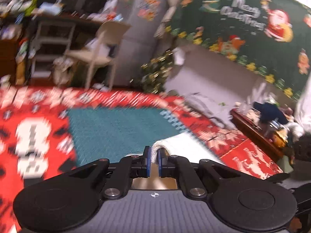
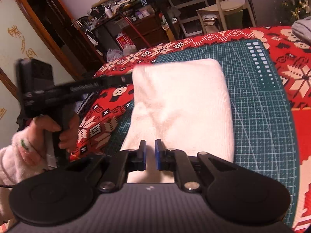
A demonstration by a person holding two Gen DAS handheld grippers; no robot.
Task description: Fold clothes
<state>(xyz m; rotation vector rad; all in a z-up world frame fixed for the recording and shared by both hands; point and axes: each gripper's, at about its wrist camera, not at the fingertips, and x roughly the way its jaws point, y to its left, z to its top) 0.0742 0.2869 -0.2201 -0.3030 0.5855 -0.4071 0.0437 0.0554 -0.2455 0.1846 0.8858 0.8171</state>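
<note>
Cloth [image 2: 180,104], white, folded, lies mid-frame on mat [image 2: 258,104]. Left gripper [image 1: 154,158] pinches its edge; right gripper [image 2: 150,155] grips near edge, nearly closed. Keep both corners level.

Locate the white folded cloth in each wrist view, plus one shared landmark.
Left wrist: only an edge of the white folded cloth shows, bottom centre, pinched in the left gripper.
Right wrist: centre of frame, lying on the mat, stretching from the right gripper upward.
Shared landmark: the green cutting mat.
</note>
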